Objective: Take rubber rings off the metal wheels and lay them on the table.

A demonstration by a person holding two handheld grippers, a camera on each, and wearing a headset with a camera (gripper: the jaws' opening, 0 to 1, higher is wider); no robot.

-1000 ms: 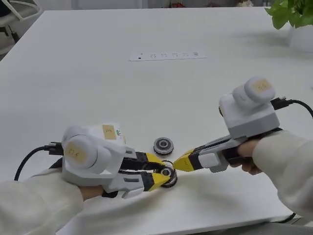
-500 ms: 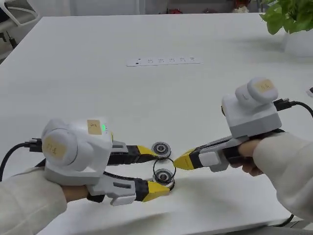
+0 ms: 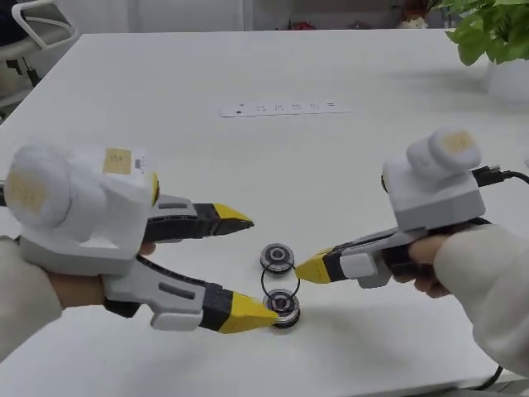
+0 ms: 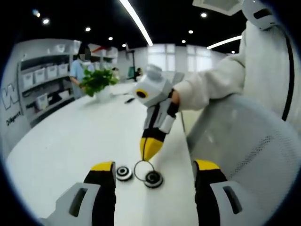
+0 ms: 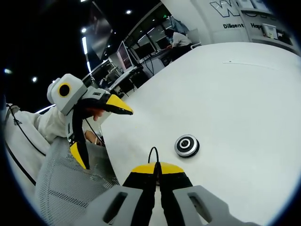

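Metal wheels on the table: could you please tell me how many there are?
2. One wheel lies by the right gripper's tip; the other wheel sits nearer the person, at the left gripper's lower jaw. A gripper could hide more.

A broad white surface (image 3: 347,174) carries a flush socket strip (image 3: 283,108). A leafy potted plant (image 3: 489,33) stands at its far right corner, and an office chair (image 3: 35,31) sits past the far left. Shelves (image 4: 40,82) of bins line one wall under ceiling light strips (image 4: 136,21).
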